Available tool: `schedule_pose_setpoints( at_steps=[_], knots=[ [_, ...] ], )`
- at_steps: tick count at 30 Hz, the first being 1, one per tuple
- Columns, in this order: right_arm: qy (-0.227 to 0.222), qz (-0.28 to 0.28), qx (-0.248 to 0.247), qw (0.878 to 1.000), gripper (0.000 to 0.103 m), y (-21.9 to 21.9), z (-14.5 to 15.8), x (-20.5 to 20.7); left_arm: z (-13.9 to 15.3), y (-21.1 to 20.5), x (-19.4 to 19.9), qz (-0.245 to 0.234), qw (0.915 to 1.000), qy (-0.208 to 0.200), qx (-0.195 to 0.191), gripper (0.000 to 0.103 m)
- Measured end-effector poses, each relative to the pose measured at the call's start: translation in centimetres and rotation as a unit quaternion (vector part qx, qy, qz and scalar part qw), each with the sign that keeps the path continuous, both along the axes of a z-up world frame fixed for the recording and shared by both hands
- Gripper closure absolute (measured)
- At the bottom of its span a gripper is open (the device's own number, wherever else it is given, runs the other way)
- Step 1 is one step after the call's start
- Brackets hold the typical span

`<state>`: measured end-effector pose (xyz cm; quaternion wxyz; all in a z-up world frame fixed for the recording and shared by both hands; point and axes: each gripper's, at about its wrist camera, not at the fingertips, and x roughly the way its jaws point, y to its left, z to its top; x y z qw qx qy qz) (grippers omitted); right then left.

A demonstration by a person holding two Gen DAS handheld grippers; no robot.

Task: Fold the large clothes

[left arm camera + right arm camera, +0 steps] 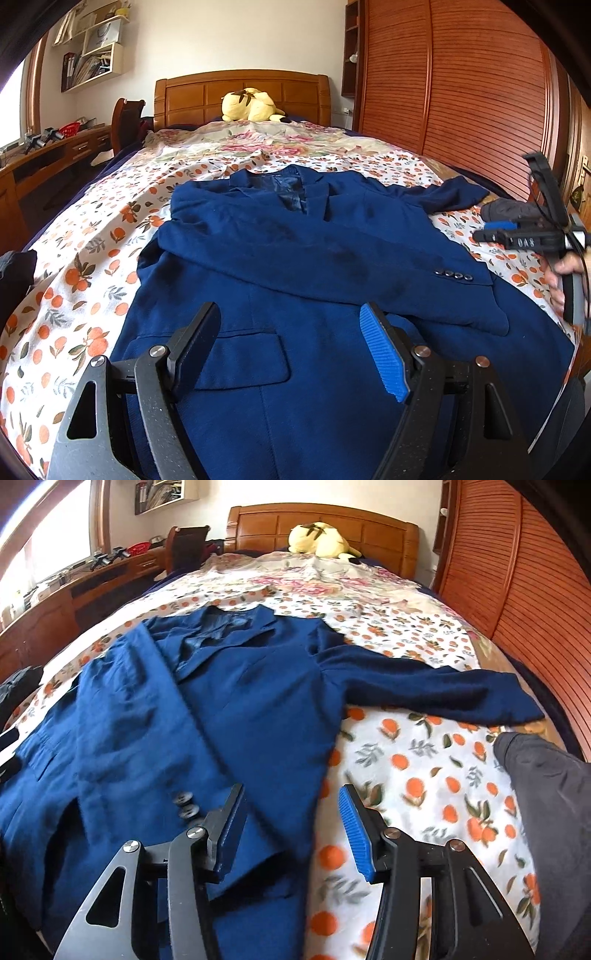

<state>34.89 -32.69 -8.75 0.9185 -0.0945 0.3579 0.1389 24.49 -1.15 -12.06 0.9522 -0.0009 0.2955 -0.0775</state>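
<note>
The black body of the right gripper [517, 236] has light letters on its side. They look like "OAS". The first one may be a zero. The books on the wall shelf [92, 62] are too small to read.

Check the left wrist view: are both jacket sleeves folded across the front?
No: one sleeve lies across the blue jacket, while the other sleeve stretches out onto the bedsheet.
</note>
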Motion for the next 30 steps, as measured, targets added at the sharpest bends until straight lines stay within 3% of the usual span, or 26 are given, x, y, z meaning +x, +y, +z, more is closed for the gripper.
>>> schedule_pose_setpoints(
  at_steps=[7, 17, 22, 26, 28, 30],
  knots=[
    [-0.002, -0.042, -0.012, 0.999, 0.050, -2.4, 0.7, 4.9, 0.0, -0.9, 0.5, -0.011, 0.9999, 0.000, 0.002, 0.024],
    [0.011, -0.122, 0.021, 0.992, 0.050, -6.1, 1.0, 13.4, -0.3, -1.4, 0.9, -0.024, 0.9996, 0.011, 0.002, 0.024],
    [0.021, -0.159, 0.030, 0.987, 0.050, -6.7, -0.4, 17.6, -0.5, -1.5, 1.0, -0.031, 0.9994, 0.017, 0.002, 0.024],
    [0.058, -0.191, 0.053, 0.978, 0.050, -7.9, -2.7, 21.0, -0.9, -1.5, 1.5, -0.038, 0.9989, 0.028, -0.004, 0.024],
    [0.080, -0.209, 0.083, 0.971, 0.061, -8.8, -3.9, 22.3, -1.0, -1.5, 1.7, -0.040, 0.9986, 0.034, -0.006, 0.024],
    [0.091, -0.217, 0.101, 0.967, 0.080, -9.3, -4.8, 23.3, -1.2, -1.5, 1.8, -0.042, 0.9983, 0.039, -0.008, 0.024]
  ],
)
